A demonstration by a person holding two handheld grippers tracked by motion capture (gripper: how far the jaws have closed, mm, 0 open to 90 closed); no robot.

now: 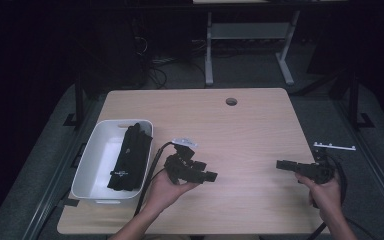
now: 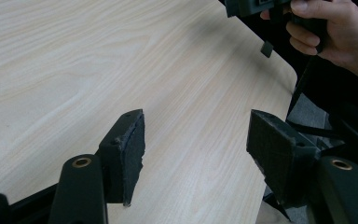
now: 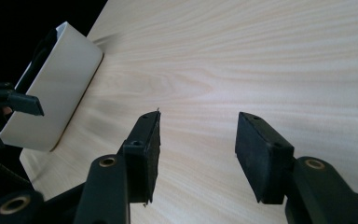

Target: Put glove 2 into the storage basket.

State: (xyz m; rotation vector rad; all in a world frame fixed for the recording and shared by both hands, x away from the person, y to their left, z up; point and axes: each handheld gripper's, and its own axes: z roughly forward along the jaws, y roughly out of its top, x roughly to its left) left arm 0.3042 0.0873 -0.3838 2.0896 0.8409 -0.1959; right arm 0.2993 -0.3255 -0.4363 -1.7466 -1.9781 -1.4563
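Field notes, tabletop w/ 2 hand-held grippers.

Left gripper (image 1: 211, 175): held low over the wooden table (image 1: 240, 130), near front-centre, just right of the white bin (image 1: 91, 160). In the left gripper view its jaws stand well apart, bare wood between the pads (image 2: 133, 144), nothing gripped. Right gripper (image 1: 279, 164): over the table's right side, pointing in toward the centre. Right gripper view: jaws also wide, empty, wood grain between them. The 2 grippers are well apart from each other.

Task thing: the black folded item (image 1: 130, 155) (fabric or pouch, can't tell which) lies lengthwise in the bin, leaning along its right wall, top end poking over the far rim. White logo near its front end. Rest of the bin floor looks bare. Bin sits at the table's left edge, front corner close to the table's front edge. Neither gripper touches the item or the bin.

Risks from here, as I judge:
- Item sits tight vs. the bin wall, so 1 jaw may catch the rim on approach and shove the light bin toward the table edge.
- Floppy item gripped at 1 end could unfold, sag, snag on the rim during the lift.
- Left cable (image 1: 152, 165) trails next to the bin; could drag it.
- Dim light, black on black: easy to misjudge depth and pinch 1 layer only.
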